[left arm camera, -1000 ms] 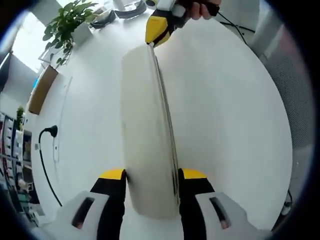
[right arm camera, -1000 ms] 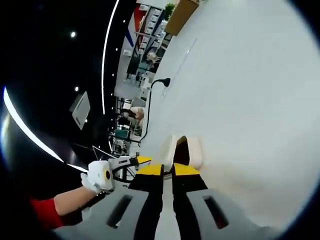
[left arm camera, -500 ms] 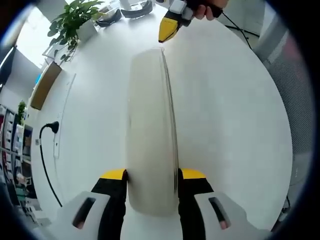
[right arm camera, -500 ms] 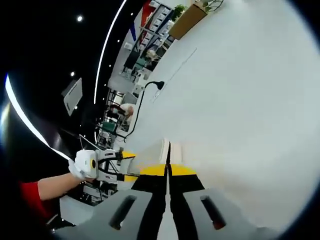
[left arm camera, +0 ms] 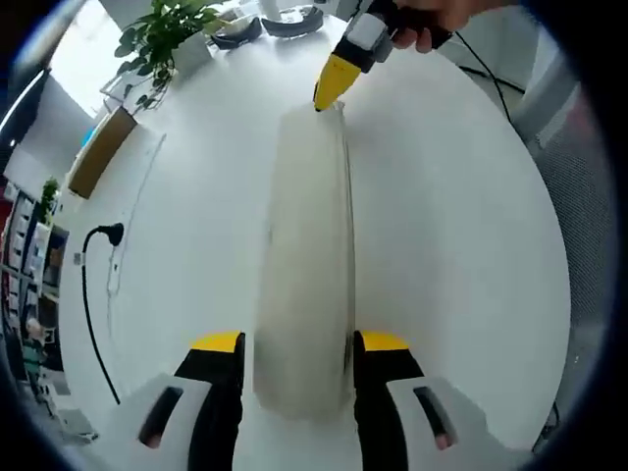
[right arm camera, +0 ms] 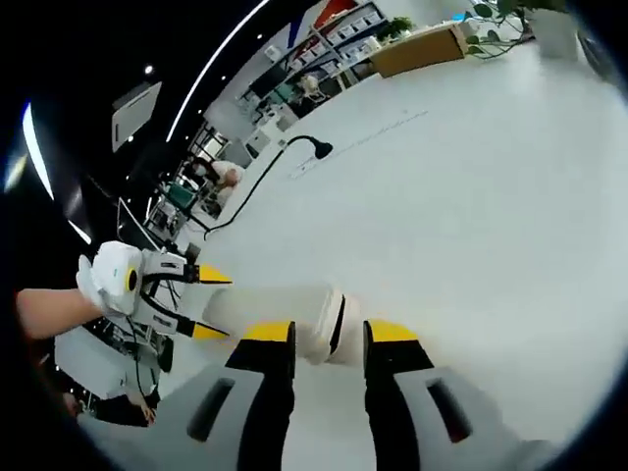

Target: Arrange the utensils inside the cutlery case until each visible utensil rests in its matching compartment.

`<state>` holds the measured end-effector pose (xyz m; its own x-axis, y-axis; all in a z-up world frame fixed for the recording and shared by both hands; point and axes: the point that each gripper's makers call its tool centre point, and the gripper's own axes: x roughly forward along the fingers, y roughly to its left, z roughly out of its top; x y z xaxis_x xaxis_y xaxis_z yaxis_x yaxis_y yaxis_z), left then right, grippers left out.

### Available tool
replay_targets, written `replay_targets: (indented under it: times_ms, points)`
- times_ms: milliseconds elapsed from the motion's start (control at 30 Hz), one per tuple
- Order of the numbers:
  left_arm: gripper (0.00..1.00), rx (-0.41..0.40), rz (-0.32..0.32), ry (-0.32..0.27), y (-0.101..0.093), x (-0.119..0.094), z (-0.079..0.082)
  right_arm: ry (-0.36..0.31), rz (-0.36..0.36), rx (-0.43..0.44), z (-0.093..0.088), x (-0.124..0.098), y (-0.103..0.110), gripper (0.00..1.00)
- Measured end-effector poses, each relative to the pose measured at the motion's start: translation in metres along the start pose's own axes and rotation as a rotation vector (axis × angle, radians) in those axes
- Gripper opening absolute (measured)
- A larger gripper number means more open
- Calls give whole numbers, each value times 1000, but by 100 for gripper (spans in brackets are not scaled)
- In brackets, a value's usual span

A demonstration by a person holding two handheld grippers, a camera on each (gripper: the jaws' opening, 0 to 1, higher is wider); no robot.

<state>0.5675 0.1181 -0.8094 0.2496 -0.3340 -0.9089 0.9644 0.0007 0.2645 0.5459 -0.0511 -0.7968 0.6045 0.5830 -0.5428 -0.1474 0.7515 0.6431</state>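
Note:
A closed white cutlery case [left arm camera: 304, 255] lies lengthwise on the round white table [left arm camera: 461, 245]; no utensils show. My left gripper [left arm camera: 299, 343] is shut on its near end, one yellow-tipped finger pressed to each long side. At the far end, the right gripper [left arm camera: 332, 86] meets the case's end, held by a hand. In the right gripper view the case [right arm camera: 265, 304] runs off to the left. My right gripper [right arm camera: 331, 334] stands open with the case's end between its jaws and a dark gap on the right side. The left gripper [right arm camera: 204, 302] clamps the other end.
A black cable with a plug [left arm camera: 103, 235] trails over the table's left part. A cardboard box [left arm camera: 98, 152] and a potted plant [left arm camera: 167, 34] stand at the far left edge. Dark objects [left arm camera: 265, 22] lie at the far rim. The table edge curves along the right.
The right gripper's jaws, shut half a second ago, now stand apart around the case's end. Both views have rolled. The left gripper keeps its hold on the case.

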Motion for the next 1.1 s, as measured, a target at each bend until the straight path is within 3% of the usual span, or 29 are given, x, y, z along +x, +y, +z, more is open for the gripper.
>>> replay_targets:
  times_ms: [67,267,433,500,567,700,833,933,1033,1100]
  points:
    - [41,-1,-2,5,-2,0,-1,15,-23,-46,-3,0,-5,19]
    - [43,-38,7,-19,-3,0,0,-3,2,-47,-3,-1,-6,19]
    - [50,-96,19,4,3,-1,-10,-32,27,-58,-4,-3,-6,18]
    - [55,-176,29,30,6,-3,-20,-35,33,-51,-3,-3,-5,17]
    - [54,-215,32,-7,7,-5,-19,-35,35,-33,-3,-3,-5,17]
    - [55,-383,9,-17,5,-8,-29,-31,39,-39,-3,-3,-4,17]
    - [56,-525,-25,-72,0,-11,-31,-20,35,-52,-2,-3,-4,17]
    - [59,-704,-105,-124,-10,-15,-32,-13,33,-46,0,-2,-4,17]
    - [62,-791,-125,-202,-10,-19,-30,-12,35,-42,-1,-3,-4,17]
    - [64,-881,-138,-215,-10,-21,-33,-7,35,-43,-1,-3,-4,17]
